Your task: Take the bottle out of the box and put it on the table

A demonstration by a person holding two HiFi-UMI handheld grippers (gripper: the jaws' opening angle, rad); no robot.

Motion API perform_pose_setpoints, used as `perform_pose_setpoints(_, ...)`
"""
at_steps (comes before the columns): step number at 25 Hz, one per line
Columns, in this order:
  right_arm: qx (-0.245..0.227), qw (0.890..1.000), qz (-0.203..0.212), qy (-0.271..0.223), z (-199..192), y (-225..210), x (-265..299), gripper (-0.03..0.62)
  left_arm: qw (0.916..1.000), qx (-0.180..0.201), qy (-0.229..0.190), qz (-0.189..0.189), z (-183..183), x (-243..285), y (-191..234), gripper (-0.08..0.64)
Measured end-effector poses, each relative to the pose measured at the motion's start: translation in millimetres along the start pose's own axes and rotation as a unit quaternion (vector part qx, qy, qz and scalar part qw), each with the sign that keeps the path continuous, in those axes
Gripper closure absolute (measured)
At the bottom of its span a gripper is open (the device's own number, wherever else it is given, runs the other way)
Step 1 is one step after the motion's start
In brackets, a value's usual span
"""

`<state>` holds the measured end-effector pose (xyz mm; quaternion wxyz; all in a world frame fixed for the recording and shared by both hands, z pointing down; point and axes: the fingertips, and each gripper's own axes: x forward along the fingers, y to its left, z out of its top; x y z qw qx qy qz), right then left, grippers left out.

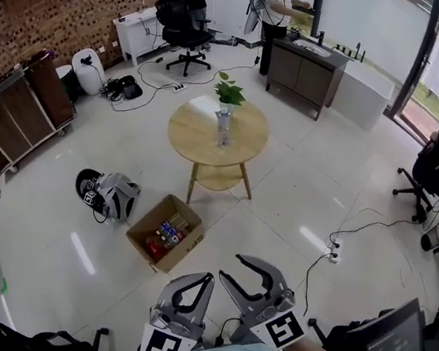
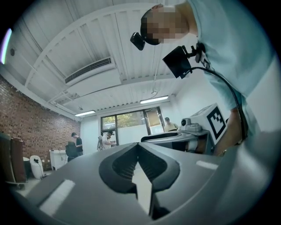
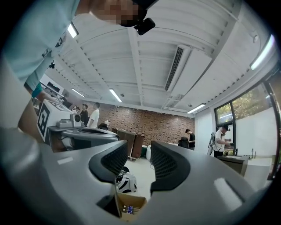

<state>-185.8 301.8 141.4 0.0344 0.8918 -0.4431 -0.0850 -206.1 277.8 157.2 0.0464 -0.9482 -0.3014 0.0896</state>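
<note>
head view: one cardboard box (image 1: 165,233) sits on the floor at centre-left, below the round table (image 1: 219,133). bottles (image 1: 167,233) lie flat inside it, too small to count or to tell their heading. the left gripper (image 1: 206,284) and right gripper (image 1: 232,268) are at the bottom edge, arms cut off.
left gripper view: jaws meet tip to tip, holding nothing.
right gripper view: jaws partly apart, empty; the box shows low in the gap, half hidden.

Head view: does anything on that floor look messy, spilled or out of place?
Nothing is spilled. A grey-and-black backpack lies slumped just left of the open brown cardboard box, and a black cable trails loose to a white power strip at right: possible trip hazards.
</note>
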Motion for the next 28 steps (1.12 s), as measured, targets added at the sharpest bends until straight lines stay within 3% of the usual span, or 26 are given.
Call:
perform_pose_setpoints(9,-0.032,0.999,-0.011,0.02,-3,24,-5,0.477,0.9999,-0.004,-0.014,-0.005,1,-24,2,0.549)
perform_pose_setpoints(28,-0.037,0.999,-0.016,-0.009,7,3,-3,0.518,0.9999,-0.006,-0.015,-0.002,3,-10,-5,0.549)
